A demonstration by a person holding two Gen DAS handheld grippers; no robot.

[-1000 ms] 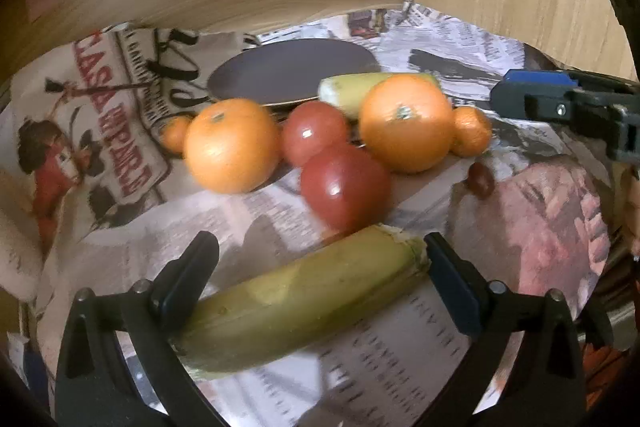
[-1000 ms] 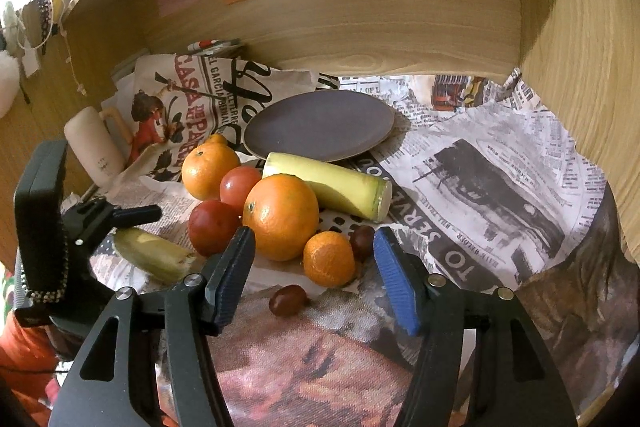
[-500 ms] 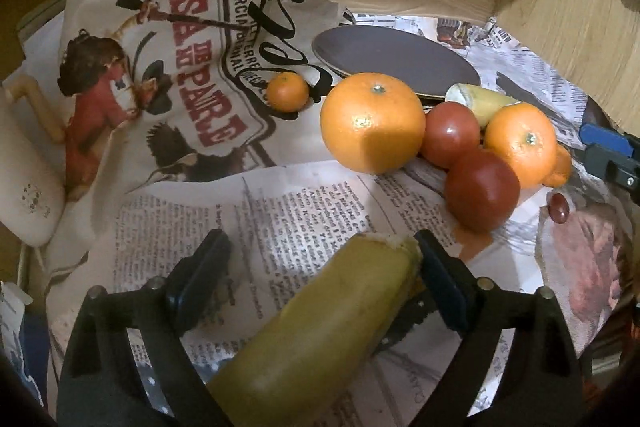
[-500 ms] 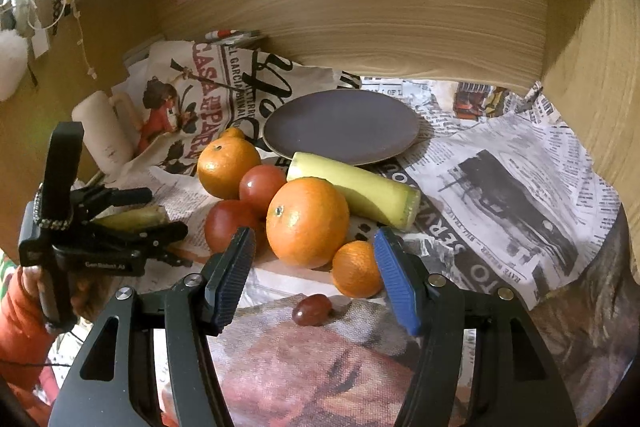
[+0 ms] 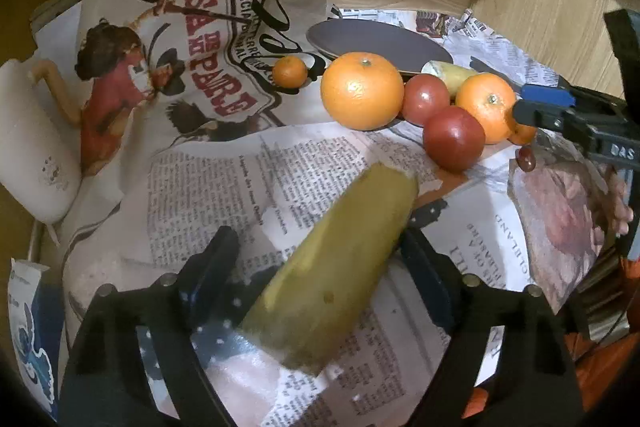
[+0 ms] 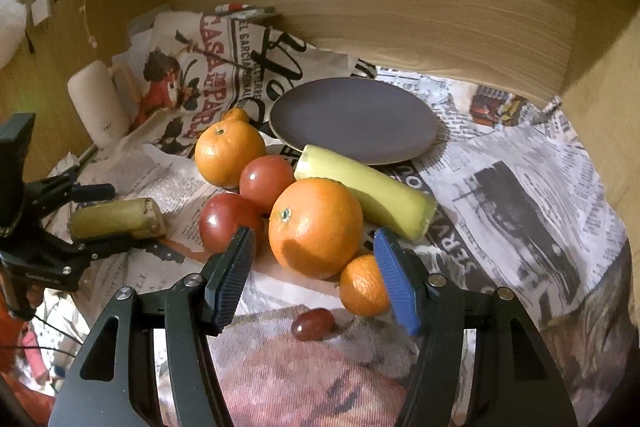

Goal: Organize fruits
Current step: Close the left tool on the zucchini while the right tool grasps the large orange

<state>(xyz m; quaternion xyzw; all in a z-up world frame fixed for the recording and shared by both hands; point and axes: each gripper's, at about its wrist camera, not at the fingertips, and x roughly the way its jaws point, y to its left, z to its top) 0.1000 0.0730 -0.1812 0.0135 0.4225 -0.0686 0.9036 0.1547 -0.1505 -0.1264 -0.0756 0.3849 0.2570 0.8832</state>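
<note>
One greenish-yellow banana piece [image 5: 336, 263] is sitting between the left gripper [image 5: 316, 267]'s closing jaws, apparently not yet clamped, while the right gripper [image 6: 316, 275] is hovering half-open and empty, the round grey plate [image 6: 352, 119] lying bare, and the other fruit is waiting unsorted.

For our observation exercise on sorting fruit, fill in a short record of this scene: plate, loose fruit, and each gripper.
plate: dark, bare
on newspaper: two oranges, two tomatoes, pale banana piece, two mandarins, grape
left gripper: jaws have just been closing, green banana piece between them, gap at one pad
right gripper: open, empty

round dark plate [image 6: 352, 119]: behind fruit cluster, on printed newspaper [image 6: 520, 187]
small red grape [image 6: 313, 323]: before cluster
</note>
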